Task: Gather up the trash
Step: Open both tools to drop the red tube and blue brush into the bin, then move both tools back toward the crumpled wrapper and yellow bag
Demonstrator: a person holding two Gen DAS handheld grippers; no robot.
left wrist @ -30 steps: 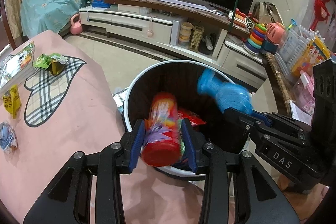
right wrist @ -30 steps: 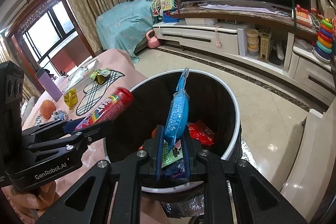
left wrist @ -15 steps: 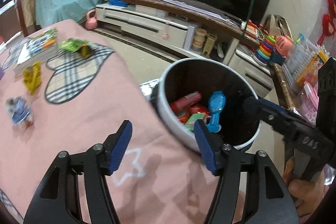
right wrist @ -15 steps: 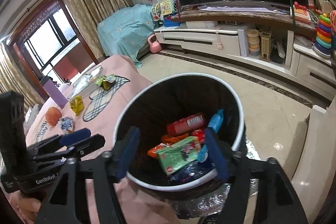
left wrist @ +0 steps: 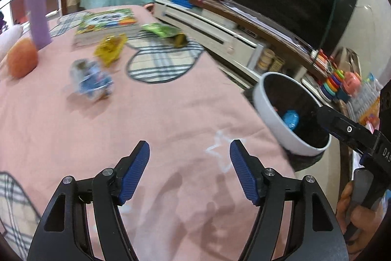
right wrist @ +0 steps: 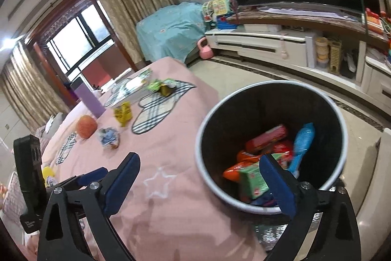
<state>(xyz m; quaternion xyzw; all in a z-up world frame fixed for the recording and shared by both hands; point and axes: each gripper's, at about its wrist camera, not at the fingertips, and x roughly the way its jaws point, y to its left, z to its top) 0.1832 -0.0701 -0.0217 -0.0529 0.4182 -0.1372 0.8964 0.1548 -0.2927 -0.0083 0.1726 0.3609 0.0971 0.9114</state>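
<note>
My left gripper (left wrist: pixel 189 170) is open and empty above the pink tablecloth (left wrist: pixel 146 129). My right gripper (right wrist: pixel 200 182) is open and empty, spanning the table edge and the bin's near rim. The white bin (right wrist: pixel 268 206) with a black inside stands beside the table; it also shows in the left wrist view (left wrist: pixel 273 121). It holds a red can (right wrist: pixel 266 138), a blue wrapper (right wrist: pixel 303 141), a green packet (right wrist: pixel 251 182) and orange wrappers. On the table lie a blue-white wrapper (left wrist: pixel 91 80), a yellow wrapper (left wrist: pixel 111 50) and a green packet (left wrist: pixel 163 32).
An orange fruit (left wrist: pixel 22 60), a purple bottle (left wrist: pixel 38 18) and a stack of books (left wrist: pixel 107 23) sit at the table's far side. A TV cabinet (right wrist: pixel 281 48) and toys line the wall behind. Tiled floor lies between table and cabinet.
Both grippers opened and let the red can and blue wrapper fall into the bin. Both then swung left, away from the bin, over the table.
</note>
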